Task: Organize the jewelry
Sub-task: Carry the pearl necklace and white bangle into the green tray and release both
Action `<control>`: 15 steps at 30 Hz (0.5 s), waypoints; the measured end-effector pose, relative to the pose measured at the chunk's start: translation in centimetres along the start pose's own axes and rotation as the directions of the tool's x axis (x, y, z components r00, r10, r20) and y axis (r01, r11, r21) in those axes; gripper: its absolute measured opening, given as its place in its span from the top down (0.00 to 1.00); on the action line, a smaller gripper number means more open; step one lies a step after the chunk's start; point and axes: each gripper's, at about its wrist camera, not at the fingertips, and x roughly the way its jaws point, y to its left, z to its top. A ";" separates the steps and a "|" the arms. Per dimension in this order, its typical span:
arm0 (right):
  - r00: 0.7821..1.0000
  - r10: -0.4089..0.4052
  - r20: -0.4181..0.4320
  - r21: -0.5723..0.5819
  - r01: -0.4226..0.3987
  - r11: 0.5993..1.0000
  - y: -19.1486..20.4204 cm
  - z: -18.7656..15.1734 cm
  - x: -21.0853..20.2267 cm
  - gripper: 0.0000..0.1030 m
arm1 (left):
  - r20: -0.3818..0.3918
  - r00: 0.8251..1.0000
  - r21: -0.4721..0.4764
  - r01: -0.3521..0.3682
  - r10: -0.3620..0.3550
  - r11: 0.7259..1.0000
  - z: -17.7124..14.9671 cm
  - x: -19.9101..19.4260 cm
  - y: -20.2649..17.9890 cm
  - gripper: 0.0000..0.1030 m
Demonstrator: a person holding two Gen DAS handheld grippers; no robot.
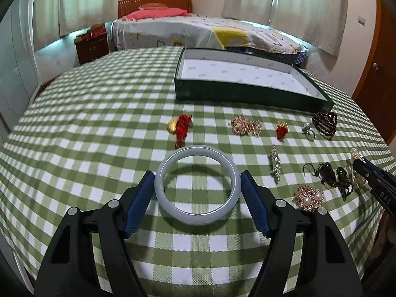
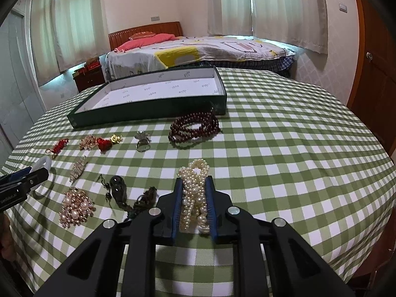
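Pale jade bangle (image 1: 197, 183) — smooth, glossy | pearl bracelet (image 2: 195, 195) — bunched

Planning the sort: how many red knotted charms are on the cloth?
2. The larger red charm lies just beyond the bangle; the smaller red charm sits right of the gold chain pile. None seem hidden.

Left claw (image 1: 197, 185) brackets pale jade bangle (image 1: 197, 184), blue pads (image 1: 141, 203) touching its outer rim on both sides; bangle lies flat on checked tabletop (image 1: 99, 128). Beyond: red tassel charm (image 1: 182, 127), gold chain heap (image 1: 246, 126), empty tray (image 1: 247, 96) further back
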 end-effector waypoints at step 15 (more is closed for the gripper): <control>0.991 0.038 0.126 -0.004 -0.038 0.999 1.3 7.5 -0.9 0.85 | 0.124 0.991 0.005 0.047 -0.047 0.999 8.1 -0.7 -1.8 0.33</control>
